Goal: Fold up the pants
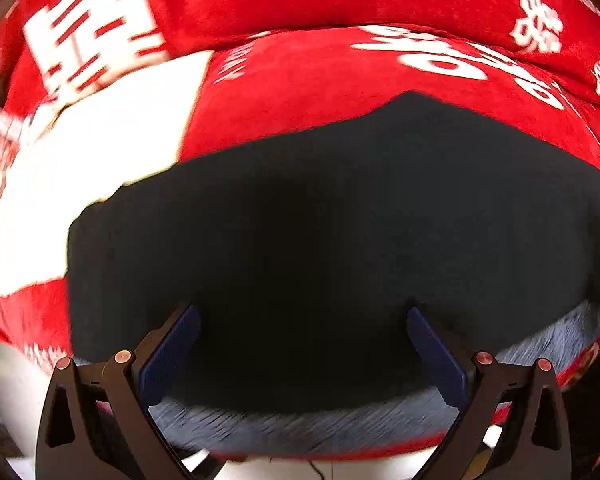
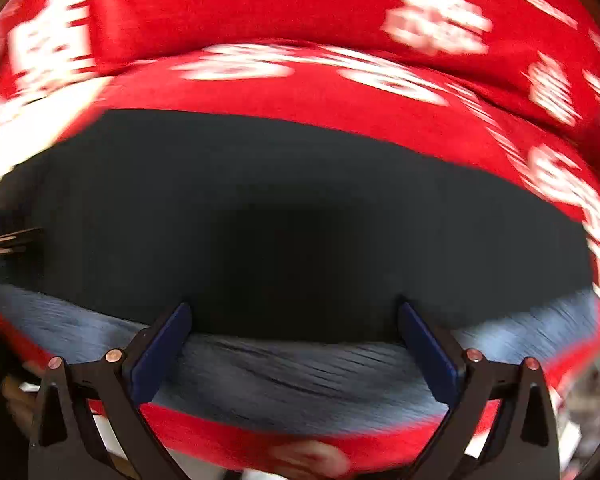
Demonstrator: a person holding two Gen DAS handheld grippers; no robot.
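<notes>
Dark navy pants point(image 1: 320, 220) lie flat on a red blanket point(image 1: 300, 76), with a grey fuzzy inner lining point(image 1: 300, 424) showing along the near edge. My left gripper point(image 1: 303, 316) hangs open just above the dark cloth, nothing between its blue pads point(image 1: 172, 356). In the right wrist view the same pants point(image 2: 300, 208) fill the middle, their grey lining point(image 2: 300, 380) nearest the camera. My right gripper point(image 2: 295, 314) is open too, its fingers straddling the line where dark cloth meets lining. Both views are motion-blurred.
The red blanket point(image 2: 300, 8) carries large white characters and a white patch point(image 1: 100, 152) at the left. A raised fold of blanket runs across the back. A white floor or surface point(image 1: 16, 392) shows past the blanket's near edge.
</notes>
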